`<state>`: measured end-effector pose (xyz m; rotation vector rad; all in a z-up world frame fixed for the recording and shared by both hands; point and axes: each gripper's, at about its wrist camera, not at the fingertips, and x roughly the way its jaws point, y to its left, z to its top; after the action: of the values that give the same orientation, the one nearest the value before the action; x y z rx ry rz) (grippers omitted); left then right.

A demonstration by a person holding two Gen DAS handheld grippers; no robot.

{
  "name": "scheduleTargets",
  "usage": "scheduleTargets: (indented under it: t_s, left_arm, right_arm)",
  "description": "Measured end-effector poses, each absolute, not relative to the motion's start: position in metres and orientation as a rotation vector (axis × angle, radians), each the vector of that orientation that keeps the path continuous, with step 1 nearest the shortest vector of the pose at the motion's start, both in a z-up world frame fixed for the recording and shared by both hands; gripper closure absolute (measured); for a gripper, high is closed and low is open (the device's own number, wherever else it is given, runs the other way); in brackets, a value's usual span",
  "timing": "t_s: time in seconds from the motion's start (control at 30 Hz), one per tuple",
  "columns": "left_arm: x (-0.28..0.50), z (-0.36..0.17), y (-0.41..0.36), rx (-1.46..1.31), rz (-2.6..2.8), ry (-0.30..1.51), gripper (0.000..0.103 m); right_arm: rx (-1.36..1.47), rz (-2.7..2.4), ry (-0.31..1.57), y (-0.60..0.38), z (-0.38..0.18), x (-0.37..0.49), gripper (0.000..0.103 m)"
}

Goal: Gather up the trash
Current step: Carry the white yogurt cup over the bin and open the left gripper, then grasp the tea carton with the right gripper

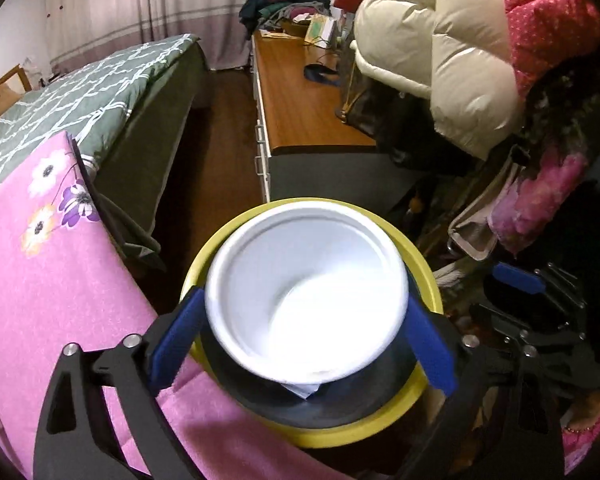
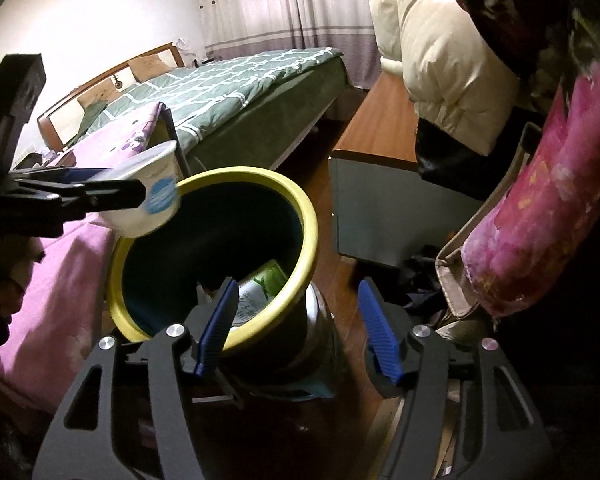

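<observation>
Left wrist view: left gripper (image 1: 304,332) has its blue pads clamped on both sides of a white plastic cup (image 1: 306,300), open mouth facing the cam, cup empty inside. Cup sits directly above the yellow-rimmed bin (image 1: 428,276), dark liner inside; a scrap of white paper (image 1: 304,391) shows in the bin just under the cup. Left of bin: pink floral bedding (image 1: 40,280), green patterned bed (image 1: 80,104) beyond it. Behind bin: wooden cabinet (image 1: 300,108); cream puffer jacket (image 1: 440,52) hangs above-right of bin. Right gripper (image 1: 540,300) is seen just right of bin, fingers apart. Right wrist view: right gripper (image 2: 296,320) jaws open, holding nothing, left finger over the bin's (image 2: 296,208) near rim, right finger outside it. Green-and-white carton (image 2: 260,284) lies inside the bin. Left gripper (image 2: 100,196) grips the cup (image 2: 152,196) over the bin's far-left rim, cup tilted, blue label on its side.
</observation>
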<state>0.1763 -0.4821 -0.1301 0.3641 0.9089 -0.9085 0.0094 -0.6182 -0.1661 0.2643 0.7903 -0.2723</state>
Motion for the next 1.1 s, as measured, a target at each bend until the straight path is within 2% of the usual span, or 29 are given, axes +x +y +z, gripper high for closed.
scheduleTargets:
  t_s: [0.17, 0.4, 0.7, 0.9, 1.1]
  left_arm:
    - [0.173, -0.120, -0.463, 0.330, -0.904, 0.892, 0.008]
    - [0.161, -0.088, -0.389, 0.225, -0.860, 0.834, 0.006]
    - [0.149, -0.051, -0.219, 0.093, -0.572, 0.701, 0.005]
    - [0.135, -0.048, -0.098, -0.014, -0.329, 0.656, 0.005]
    - [0.123, -0.055, -0.017, -0.081, -0.200, 0.625, 0.005]
  right_arm:
    - [0.259, -0.259, 0.799, -0.616, -0.168, 0.011, 0.043]
    - [0.252, -0.235, 0.799, -0.600, -0.161, 0.024, 0.043]
    - [0.193, -0.120, 0.788, -0.535, -0.137, 0.075, 0.038]
    - [0.126, 0.029, 0.776, -0.452, -0.117, 0.119, 0.038]
    - [0.079, 0.197, 0.755, -0.356, -0.098, 0.154, 0.038]
